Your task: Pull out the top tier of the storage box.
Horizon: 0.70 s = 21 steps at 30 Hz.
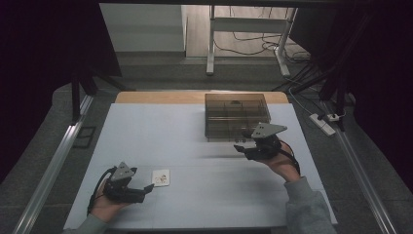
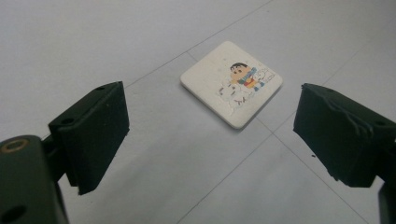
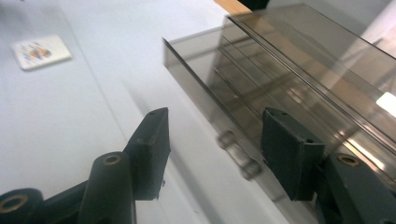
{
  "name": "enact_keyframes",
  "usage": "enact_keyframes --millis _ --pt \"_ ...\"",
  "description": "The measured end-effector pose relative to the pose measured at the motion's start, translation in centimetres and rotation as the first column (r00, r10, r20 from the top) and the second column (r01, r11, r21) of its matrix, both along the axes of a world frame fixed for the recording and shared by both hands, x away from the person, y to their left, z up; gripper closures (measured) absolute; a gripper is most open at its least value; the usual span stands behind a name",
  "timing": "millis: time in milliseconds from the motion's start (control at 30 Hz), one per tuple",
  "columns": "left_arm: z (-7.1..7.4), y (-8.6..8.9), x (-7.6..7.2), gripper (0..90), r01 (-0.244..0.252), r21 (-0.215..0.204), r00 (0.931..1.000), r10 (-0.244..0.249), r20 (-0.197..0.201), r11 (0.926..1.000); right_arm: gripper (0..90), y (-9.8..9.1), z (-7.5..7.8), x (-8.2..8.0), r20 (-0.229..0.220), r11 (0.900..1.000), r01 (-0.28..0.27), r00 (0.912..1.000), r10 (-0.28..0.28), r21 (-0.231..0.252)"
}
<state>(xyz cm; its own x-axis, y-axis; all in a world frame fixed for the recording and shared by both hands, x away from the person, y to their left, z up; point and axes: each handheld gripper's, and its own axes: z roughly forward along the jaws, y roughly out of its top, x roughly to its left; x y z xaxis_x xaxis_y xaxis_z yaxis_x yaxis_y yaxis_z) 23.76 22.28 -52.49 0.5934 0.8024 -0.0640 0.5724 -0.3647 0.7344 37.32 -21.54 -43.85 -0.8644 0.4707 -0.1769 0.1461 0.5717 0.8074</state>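
Observation:
A small white square tile (image 1: 160, 177) with a cartoon print lies flat on the white table. My left gripper (image 1: 147, 188) rests just left of it, open, and in the left gripper view the tile (image 2: 232, 83) lies a little beyond the gap between the jaws (image 2: 210, 135). A smoky transparent box (image 1: 237, 116) with inner dividers stands at the back right. My right gripper (image 1: 242, 148) hovers at its front wall, open, with nothing between its fingers. In the right gripper view the box (image 3: 280, 74) rises just ahead of the gripper (image 3: 215, 144), its small front latch (image 3: 238, 156) showing between the jaws.
The white table top (image 1: 195, 146) ends at a wooden strip (image 1: 160, 97) at the back. Metal rails run along both sides of the table. A power strip (image 1: 322, 124) and cables lie on the floor at the right.

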Motion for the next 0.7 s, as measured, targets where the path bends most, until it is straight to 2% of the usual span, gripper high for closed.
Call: enact_keyframes --millis 200,400,700 --pt "0.0 0.0 0.0 10.5 0.002 0.001 1.0000 -0.002 0.000 1.0000 41.3 1.1 -0.1 -1.2 -0.007 0.9971 -0.056 0.9984 0.057 0.050" --pt "0.0 0.0 0.0 10.5 -0.002 0.001 1.0000 0.002 0.003 1.0000 40.3 2.4 -0.5 -1.7 -0.018 0.9943 -0.095 0.9952 0.096 0.047" --pt "0.0 0.2 -0.1 10.6 -0.003 -0.004 1.0000 0.003 0.003 1.0000 39.8 3.5 -1.1 -1.7 -0.046 0.9908 -0.122 0.9911 0.125 0.058"
